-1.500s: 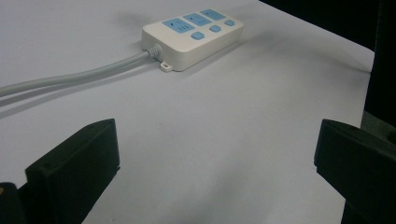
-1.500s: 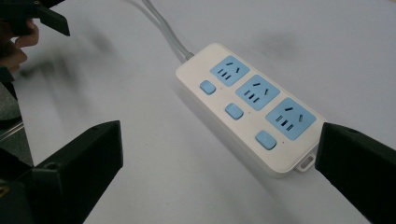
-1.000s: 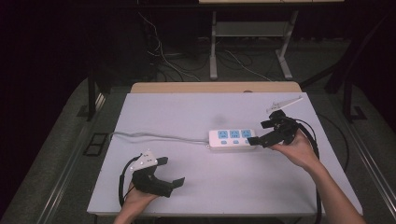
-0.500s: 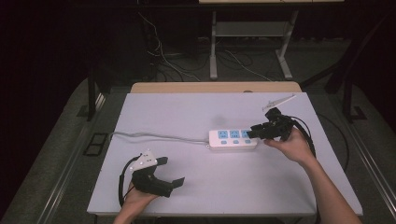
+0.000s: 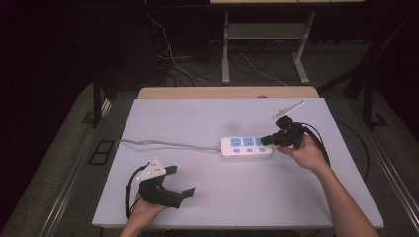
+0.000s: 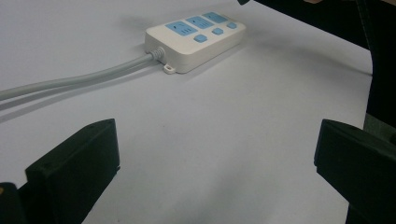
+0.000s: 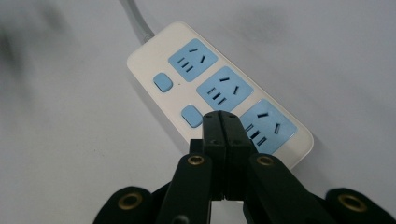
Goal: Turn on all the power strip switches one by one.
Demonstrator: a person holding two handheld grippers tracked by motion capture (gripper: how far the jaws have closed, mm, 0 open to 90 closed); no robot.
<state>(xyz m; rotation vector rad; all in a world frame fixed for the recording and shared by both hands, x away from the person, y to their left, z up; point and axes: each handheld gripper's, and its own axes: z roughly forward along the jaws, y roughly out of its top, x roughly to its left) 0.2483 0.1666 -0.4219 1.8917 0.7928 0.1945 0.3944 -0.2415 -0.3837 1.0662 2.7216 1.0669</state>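
Power strip [image 7: 219, 91] work starts at the right gripper [image 7: 226, 122], whose jaws have just been closing and now stand pressed together with nothing between them, the joined tip poised over the strip's far end, beside the middle blue switch [image 7: 192, 115] and the last socket. Whether the tip touches the plastic cannot be told. The strip looks like a rigid, light plastic shell, smooth enough to skid across the table [image 5: 222, 187] if pushed sideways; its switches would likely want a straight downward press, and the stiff grey cord [image 5: 163, 144] would drag at any lift, so the long sides are the better hold. It lies right of the table's middle, cord running toward the left edge. The left gripper [image 5: 179, 180] rests spread wide and empty near the front-left corner.

The right gripper view gives the tip against single switches; the high view shows both hands; the left gripper view shows the strip's cord end [image 6: 161, 52].
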